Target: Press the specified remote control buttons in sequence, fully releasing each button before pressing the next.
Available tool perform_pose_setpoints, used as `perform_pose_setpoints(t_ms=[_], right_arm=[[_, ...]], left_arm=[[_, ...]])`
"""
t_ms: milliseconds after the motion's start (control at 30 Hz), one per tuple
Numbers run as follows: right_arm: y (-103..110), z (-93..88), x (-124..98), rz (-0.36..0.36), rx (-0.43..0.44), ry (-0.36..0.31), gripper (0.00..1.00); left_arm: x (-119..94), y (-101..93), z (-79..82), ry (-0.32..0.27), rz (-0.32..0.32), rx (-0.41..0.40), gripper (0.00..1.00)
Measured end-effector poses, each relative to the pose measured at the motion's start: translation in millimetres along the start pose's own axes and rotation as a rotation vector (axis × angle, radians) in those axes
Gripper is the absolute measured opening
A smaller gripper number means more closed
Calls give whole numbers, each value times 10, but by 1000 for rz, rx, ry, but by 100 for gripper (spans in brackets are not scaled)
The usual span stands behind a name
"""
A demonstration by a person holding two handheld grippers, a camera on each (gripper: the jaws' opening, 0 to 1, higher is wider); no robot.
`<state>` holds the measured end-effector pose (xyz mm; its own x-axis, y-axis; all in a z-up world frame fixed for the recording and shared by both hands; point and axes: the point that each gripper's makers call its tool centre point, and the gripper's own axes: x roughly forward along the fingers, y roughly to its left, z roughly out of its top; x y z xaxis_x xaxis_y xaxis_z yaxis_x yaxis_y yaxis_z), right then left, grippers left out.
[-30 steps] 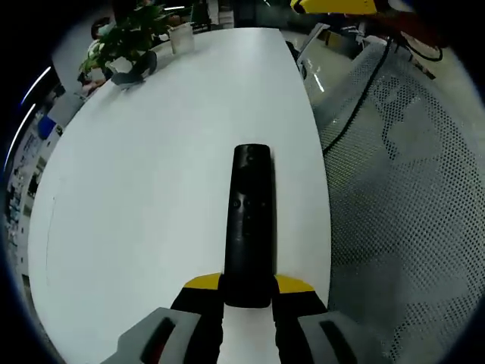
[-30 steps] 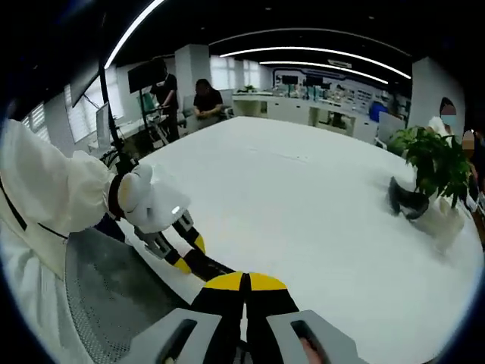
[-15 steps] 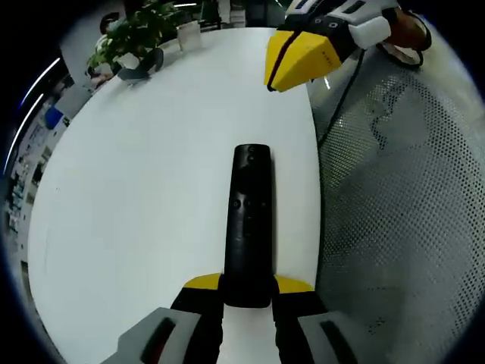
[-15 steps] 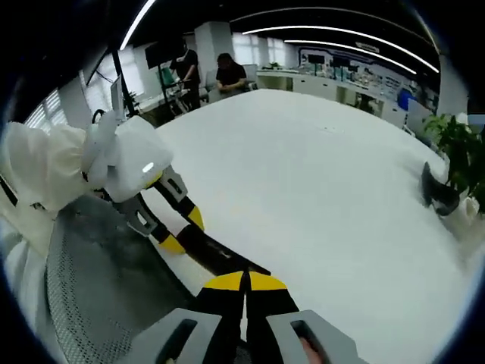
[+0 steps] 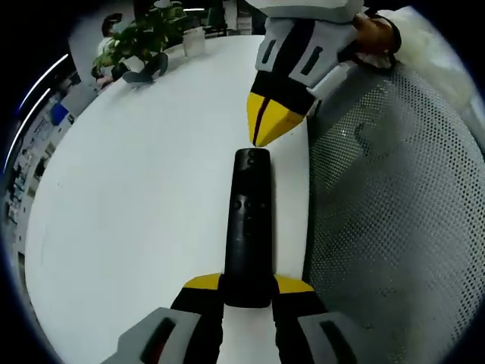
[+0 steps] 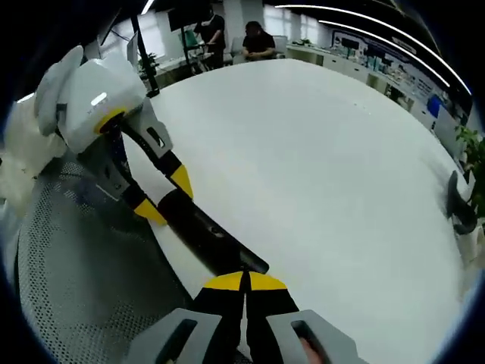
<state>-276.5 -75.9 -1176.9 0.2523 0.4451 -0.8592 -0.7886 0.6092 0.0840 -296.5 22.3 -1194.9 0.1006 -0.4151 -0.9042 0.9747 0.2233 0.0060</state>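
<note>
A long black remote (image 5: pixel 250 220) points away from me over the white table (image 5: pixel 144 189), its near end clamped in my left gripper (image 5: pixel 246 282). My right gripper (image 5: pixel 260 136) comes down from the top, jaws shut and empty, its yellow tip right at the remote's far end; whether it touches I cannot tell. In the right gripper view the remote (image 6: pixel 204 231) runs diagonally from the left gripper (image 6: pixel 165 197) to just above my own shut right gripper (image 6: pixel 244 277), near the table (image 6: pixel 318 167) edge.
A grey mesh chair (image 5: pixel 386 227) stands close along the table's edge, seen also as mesh chair (image 6: pixel 83 280). A potted plant (image 5: pixel 140 42) sits at the table's far end. A white sleeve (image 6: pixel 23 152) holds the left gripper. Two people (image 6: pixel 258 38) sit far behind.
My right gripper has come down and closer, from well beyond the remote to right at its far end. The remote stays held in the left gripper.
</note>
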Motion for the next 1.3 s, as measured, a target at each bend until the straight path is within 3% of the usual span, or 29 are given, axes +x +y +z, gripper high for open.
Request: perform_pose_setpoints(t_ms=[200,400,633,833,933,1067,1167,1233,1300], right_arm=[[10,-22,52,1,0,37,0],[-20,9,67,19,44,29,0],[-36,5,72,42,195,26,0],[-40,6,75,61,252,38,0],[-33,10,70,75,354,38,0],[-39,15,74,60,363,41,0],[-43,20,75,41,386,27,0],[-51,28,72,20,482,-12,0],[-54,13,58,29,469,-35,0]], left_arm=[[8,-4,4,-4,-5,4,23],[14,-2,4,5,-10,13,23],[16,-1,8,29,-5,8,23],[10,0,8,20,2,-16,23],[7,0,12,17,9,-31,23],[6,7,12,7,7,-36,23],[5,7,12,0,6,-35,23],[4,6,12,0,9,-45,23],[4,2,15,6,13,-44,23]])
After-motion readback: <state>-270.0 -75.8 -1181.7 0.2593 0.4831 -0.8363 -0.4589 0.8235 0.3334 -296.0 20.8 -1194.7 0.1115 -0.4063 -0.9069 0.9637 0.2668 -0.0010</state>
